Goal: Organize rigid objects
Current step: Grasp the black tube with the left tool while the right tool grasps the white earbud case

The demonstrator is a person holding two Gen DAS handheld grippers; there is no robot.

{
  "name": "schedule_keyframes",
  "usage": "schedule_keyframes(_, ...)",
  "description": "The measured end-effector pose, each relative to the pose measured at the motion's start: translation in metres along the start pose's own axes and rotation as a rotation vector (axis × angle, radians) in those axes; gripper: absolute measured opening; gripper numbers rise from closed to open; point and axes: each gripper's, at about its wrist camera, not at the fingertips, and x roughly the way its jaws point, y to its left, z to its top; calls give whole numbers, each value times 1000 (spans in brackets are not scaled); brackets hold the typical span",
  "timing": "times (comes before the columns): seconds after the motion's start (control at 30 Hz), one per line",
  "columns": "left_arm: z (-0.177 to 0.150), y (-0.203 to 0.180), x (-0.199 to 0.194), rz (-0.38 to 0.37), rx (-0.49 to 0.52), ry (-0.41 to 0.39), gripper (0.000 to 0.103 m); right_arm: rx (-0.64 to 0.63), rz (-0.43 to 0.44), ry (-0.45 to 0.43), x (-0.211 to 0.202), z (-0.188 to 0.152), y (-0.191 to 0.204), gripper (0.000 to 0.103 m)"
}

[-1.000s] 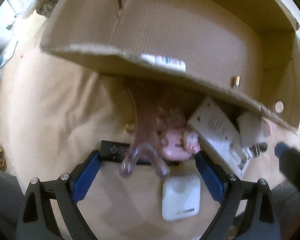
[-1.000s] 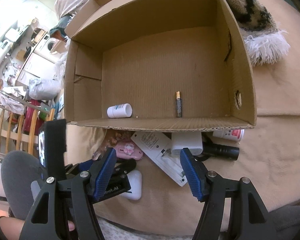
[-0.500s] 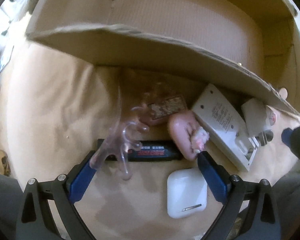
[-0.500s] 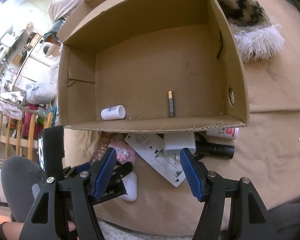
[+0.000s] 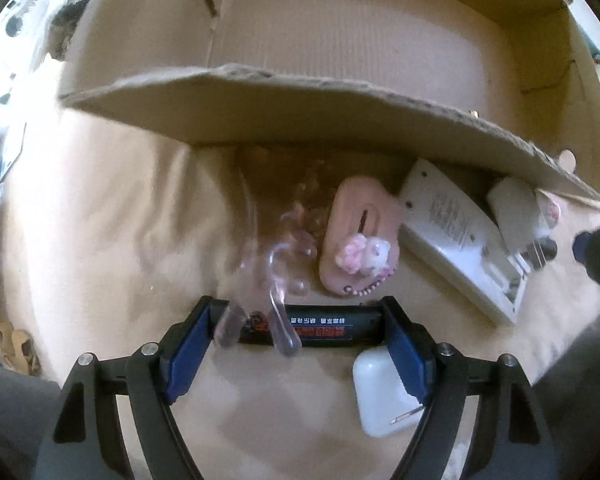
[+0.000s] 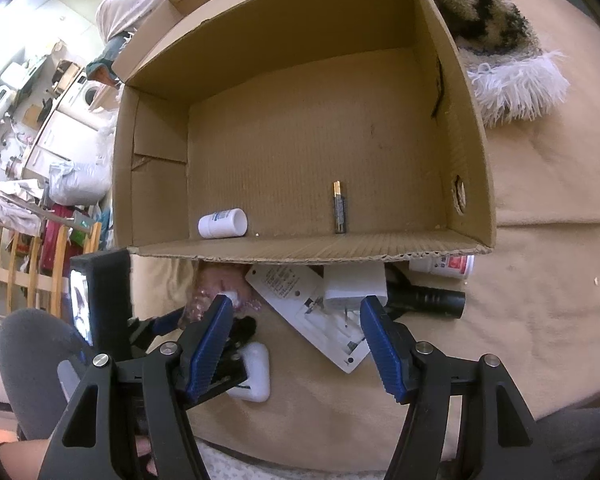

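A cardboard box point(image 6: 472, 128) lies open on a tan cloth; inside are a white bottle point(image 6: 223, 224) and a battery point(image 6: 339, 207). In front of it lie a black bar with red print point(image 5: 324, 330), a pink case point(image 5: 360, 240), a clear plastic claw point(image 5: 268, 264), a white earbud case point(image 5: 384, 392), a white charger point(image 5: 456, 236), a white plug adapter point(image 6: 354, 286) and a black torch point(image 6: 432, 300). My left gripper point(image 5: 298, 330) is open, its fingers at each end of the black bar. My right gripper point(image 6: 296, 340) is open above the charger point(image 6: 312, 312).
A shaggy rug point(image 6: 500, 48) lies to the right of the box. A white jar point(image 6: 444, 266) peeks from under the box's front edge. Furniture and clutter point(image 6: 40, 140) stand at the far left. My grey-clad knee point(image 6: 28, 360) is at the lower left.
My left gripper has come down and forward so its open fingers now flank the black bar. The right gripper has moved a little closer to the box.
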Motion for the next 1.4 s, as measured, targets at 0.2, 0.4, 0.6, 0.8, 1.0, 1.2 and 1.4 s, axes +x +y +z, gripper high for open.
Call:
schedule_keyframes(0.2, -20, 11, -28, -38, -27, 25, 79, -15, 41, 59, 10, -3, 5, 69)
schedule_keyframes(0.4, -22, 37, -51, -50, -74, 6, 79, -57, 65, 174, 30, -17, 14, 69)
schedule_keyframes(0.6, -26, 67, -81, -23, -105, -50, 79, -162, 37, 273, 57, -34, 39, 69)
schedule_keyframes(0.8, -31, 86, -77, -3, -149, -58, 79, -261, -22, 353, 93, -55, 66, 70)
schedule_keyframes(1.0, -38, 100, -67, 12, -164, -47, 79, -342, -138, 289, 98, -68, 82, 57)
schedule_keyframes(1.2, -35, 92, -53, 25, -149, -63, 79, -304, -136, 230, 80, -59, 70, 45)
schedule_keyframes(1.4, -32, 88, -59, 28, -142, -90, 79, -245, -94, 160, 57, -50, 58, 45)
